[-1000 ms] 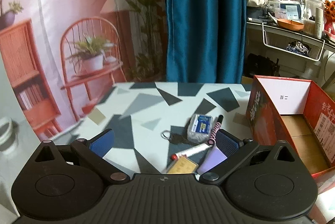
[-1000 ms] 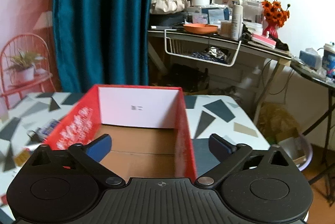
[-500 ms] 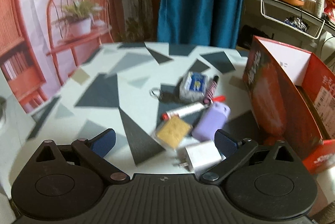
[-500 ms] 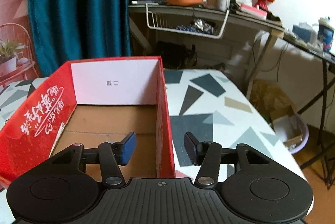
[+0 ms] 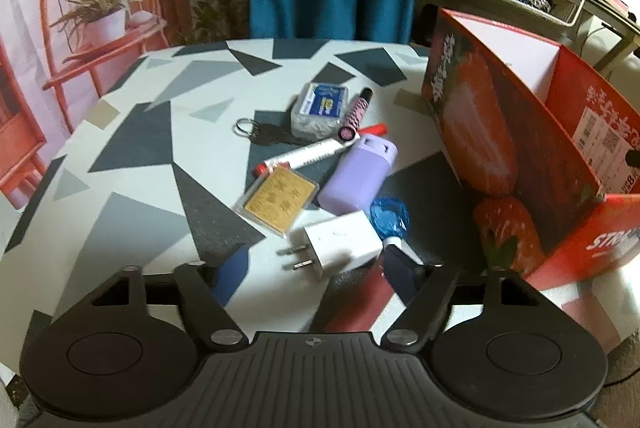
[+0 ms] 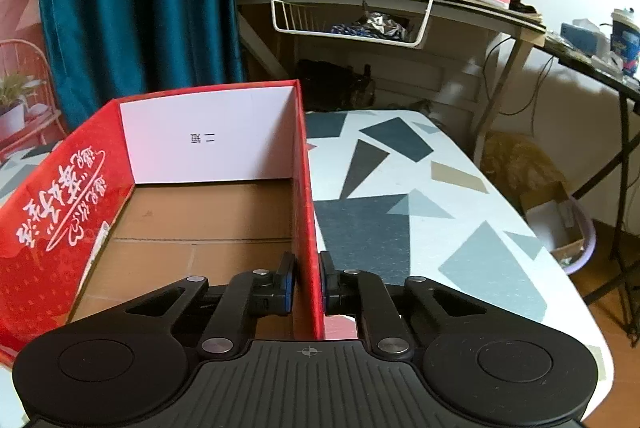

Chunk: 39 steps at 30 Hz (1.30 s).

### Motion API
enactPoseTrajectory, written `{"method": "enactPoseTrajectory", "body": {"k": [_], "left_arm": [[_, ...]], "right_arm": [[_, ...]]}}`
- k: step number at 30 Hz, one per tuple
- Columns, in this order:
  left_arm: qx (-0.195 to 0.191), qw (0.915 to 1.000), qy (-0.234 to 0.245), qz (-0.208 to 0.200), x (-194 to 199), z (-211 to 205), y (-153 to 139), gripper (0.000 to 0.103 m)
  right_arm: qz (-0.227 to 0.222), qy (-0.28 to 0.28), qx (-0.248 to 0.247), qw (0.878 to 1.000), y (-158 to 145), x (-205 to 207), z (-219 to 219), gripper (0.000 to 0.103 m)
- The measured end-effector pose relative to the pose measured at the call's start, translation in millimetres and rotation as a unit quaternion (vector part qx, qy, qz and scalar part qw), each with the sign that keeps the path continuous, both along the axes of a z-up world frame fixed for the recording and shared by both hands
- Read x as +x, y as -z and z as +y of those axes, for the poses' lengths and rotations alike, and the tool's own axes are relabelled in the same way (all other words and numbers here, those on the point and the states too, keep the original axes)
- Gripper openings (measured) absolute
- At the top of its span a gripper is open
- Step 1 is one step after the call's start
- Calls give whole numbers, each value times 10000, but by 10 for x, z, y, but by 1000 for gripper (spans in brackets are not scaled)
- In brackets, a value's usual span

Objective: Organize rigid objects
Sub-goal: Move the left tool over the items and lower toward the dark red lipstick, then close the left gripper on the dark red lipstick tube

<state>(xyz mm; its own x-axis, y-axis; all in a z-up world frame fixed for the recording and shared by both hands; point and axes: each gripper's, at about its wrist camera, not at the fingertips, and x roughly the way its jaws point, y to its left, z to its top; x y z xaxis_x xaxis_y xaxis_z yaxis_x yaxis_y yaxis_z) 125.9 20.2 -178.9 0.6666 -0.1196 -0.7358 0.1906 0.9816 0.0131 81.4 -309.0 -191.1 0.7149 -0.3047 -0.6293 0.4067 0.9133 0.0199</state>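
- The red box [image 6: 208, 164] stands open-topped on the patterned table [image 6: 440, 212]; its brown cardboard floor is bare in the right wrist view.
- The right gripper [image 6: 308, 280] is clamped on the box's right-hand wall: one blue pad lies inside the box, the other outside, and both press on the thin red cardboard. Its jaws have just been closing onto that wall.
- The left gripper [image 5: 316, 268] hangs low over the table just left of the box, jaws partly apart. They have just been closing, with the white charger plug [image 5: 336, 244] lying between the fingers; the pads do not visibly press on it.
- The charger plug lies flat just left of the box's near corner, prongs pointing towards the camera.
- A crumpled blue wrapper [image 5: 390, 214] sits between the charger and the box.
- A lilac rectangular case [image 5: 358, 174] lies beyond the charger, left of the box's strawberry-printed side.
- A gold card in a clear sleeve [image 5: 278, 200] rests just left of the lilac case, farther from the box.
- A white pen with a red cap [image 5: 304, 156] lies slantwise beyond the gold card.
- A pink-and-black striped tube [image 5: 354, 114], a small clear pack with a blue label [image 5: 320, 106] and a key ring with keys [image 5: 260, 132] lie farther back, all left of the box.
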Motion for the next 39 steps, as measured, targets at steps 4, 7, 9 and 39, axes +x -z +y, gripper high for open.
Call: {"method": "enactPoseTrajectory", "body": {"k": [4, 7, 9, 39], "left_arm": [[-65, 9996, 74, 253, 36, 12, 70, 51], [-162, 9993, 185, 291, 30, -3, 86, 51], [-179, 9990, 303, 282, 21, -31, 91, 51], [108, 9994, 222, 233, 294, -165, 359, 34]], "right_arm": [[0, 14, -10, 10000, -8, -3, -8, 11], [-8, 17, 16, 10000, -6, 2, -5, 11], [-2, 26, 15, 10000, -8, 5, 7, 11], [6, -15, -27, 10000, -36, -34, 11, 12]]}}
